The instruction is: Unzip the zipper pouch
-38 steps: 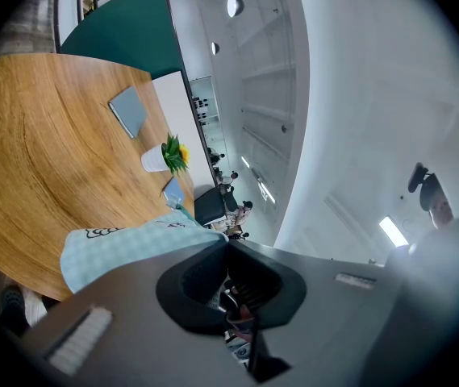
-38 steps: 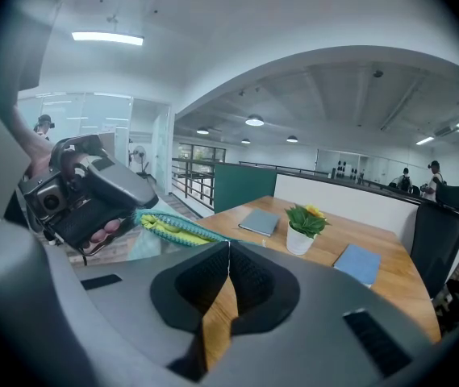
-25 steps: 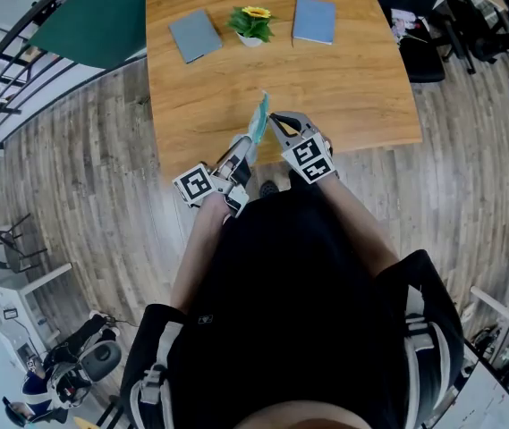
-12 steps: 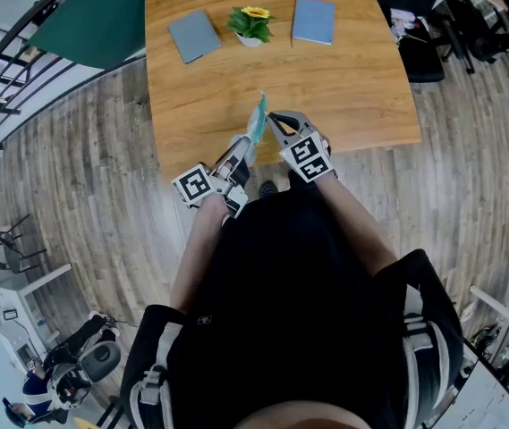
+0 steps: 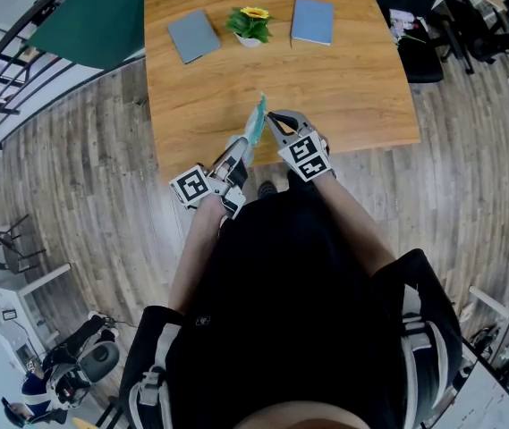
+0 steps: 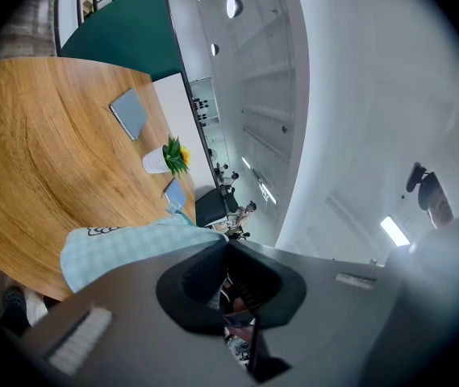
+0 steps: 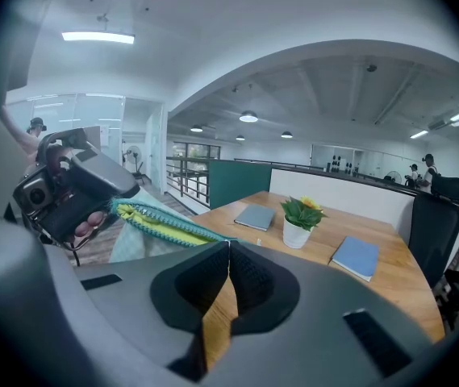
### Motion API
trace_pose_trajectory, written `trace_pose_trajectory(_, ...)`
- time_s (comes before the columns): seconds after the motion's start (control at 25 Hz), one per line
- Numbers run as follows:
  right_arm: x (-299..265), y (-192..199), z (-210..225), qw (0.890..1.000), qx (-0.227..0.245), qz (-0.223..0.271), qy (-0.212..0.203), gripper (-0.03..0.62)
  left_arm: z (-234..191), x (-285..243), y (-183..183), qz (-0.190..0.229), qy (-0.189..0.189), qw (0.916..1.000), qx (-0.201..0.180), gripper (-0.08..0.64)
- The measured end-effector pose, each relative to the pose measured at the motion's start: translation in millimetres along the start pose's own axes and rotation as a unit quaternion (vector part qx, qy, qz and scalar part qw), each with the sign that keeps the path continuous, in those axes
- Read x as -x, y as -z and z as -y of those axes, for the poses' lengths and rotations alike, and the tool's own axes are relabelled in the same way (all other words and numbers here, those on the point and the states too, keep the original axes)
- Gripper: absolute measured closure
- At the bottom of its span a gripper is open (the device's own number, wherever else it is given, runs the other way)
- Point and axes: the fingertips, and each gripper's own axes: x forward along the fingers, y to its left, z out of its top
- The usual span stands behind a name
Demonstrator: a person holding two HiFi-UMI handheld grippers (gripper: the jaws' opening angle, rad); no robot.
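Observation:
The zipper pouch, pale teal check with a yellow lining, is held on edge above the table's near edge. In the right gripper view the pouch shows a teal zipper that gapes open along its top. My left gripper is shut on the pouch's lower corner; in the left gripper view the pouch fabric runs into the closed left gripper. My right gripper is shut at the zipper's end, on the pull as far as I can see, at the right gripper's jaw tips.
On the wooden table lie a grey notebook and a blue notebook, with a small potted plant between them at the far side. A black chair stands to the right, a green partition to the far left.
Both grippers have drifted a hair to the left with the pouch; grips unchanged.

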Motion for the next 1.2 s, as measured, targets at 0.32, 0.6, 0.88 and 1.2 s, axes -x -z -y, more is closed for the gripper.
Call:
trace_pose_trajectory(0.32,0,-4,3,1.0,-0.005,0.004,0.002,0.584,4,-1,-1,0.003,0.007,1.0,-0.002,0.558)
trace_pose_trajectory(0.6,-4,-5,6,1.0,-0.001,0.001,0.005,0.586,5,-1,-1,0.002,0.006,1.0,0.003,0.558)
trace_pose_trajectory(0.88,-6,-3,7,1.0,0.002,-0.003,0.001,0.584,4,-1,-1,0.002,0.003,1.0,0.001,0.558)
trace_pose_trajectory(1.2,-6,0,14,1.0,0.0,-0.007,0.006,0.586,6,-1,-1,-0.001,0.004,1.0,-0.002,0.558)
